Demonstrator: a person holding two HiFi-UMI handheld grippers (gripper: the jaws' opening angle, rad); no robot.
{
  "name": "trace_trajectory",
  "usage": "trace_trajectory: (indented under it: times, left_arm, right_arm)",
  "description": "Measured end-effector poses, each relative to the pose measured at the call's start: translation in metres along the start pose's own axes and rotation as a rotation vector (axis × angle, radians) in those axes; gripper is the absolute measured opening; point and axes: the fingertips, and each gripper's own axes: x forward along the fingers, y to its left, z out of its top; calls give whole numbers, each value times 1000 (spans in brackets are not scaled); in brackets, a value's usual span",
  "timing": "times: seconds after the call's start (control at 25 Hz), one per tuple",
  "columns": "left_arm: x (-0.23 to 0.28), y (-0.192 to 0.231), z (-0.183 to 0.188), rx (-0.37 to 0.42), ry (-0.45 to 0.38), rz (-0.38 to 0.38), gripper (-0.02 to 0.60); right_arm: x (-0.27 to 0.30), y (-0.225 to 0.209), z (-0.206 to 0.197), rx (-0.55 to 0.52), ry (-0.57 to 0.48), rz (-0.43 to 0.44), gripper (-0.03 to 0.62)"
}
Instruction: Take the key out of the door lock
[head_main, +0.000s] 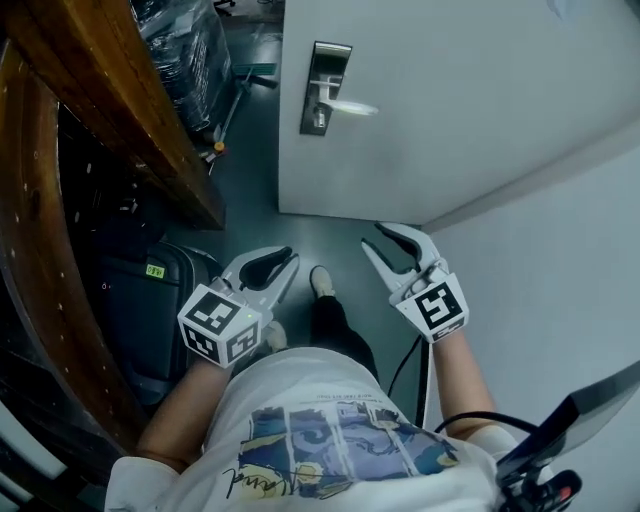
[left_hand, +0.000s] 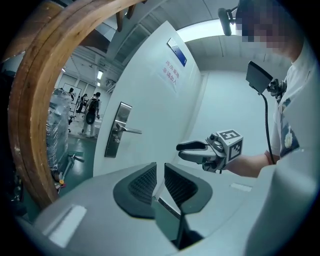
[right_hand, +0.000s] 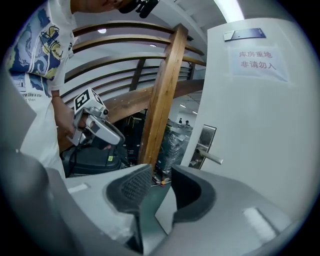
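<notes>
Free path over floor (head_main: 335, 240) to door handle (head_main: 345, 105) — wooden beam (head_main: 130, 110) crowds left

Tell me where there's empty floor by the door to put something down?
Bare floor lies between the door's bottom edge and the person's shoe. A narrower strip runs between door and wooden beam. Around the beam it is crowded: black case, wrapped bundle.

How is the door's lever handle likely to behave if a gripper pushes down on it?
The lever handle looks like polished metal, so probably stiff and rather slippery. It juts sideways from the lock plate, so it would likely pivot down rather than bend.
</notes>
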Motion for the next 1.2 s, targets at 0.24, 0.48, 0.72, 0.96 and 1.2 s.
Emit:
trace_trajectory:
  times: [0.24,0.48,0.72,0.96,1.2]
  left_arm:
    - [34,40,19,-53,-20,84,63]
    - [77,73,27,-97,-29,162,71]
    - [115,99,34,-145,-41,214,80]
    - [144,119,37,-166,-53,259,83]
    - [163,136,33,-213,-68,286,86]
  right_arm:
    - [54,-73,14,-90,-11,84,118]
    - [105,-137,22,-220,-26,167,130]
    - [152,-174,27,-329,-37,273,159]
    - [183,-176,13,-372,0,414,178]
    - [197,-169,5,-395,0,503,178]
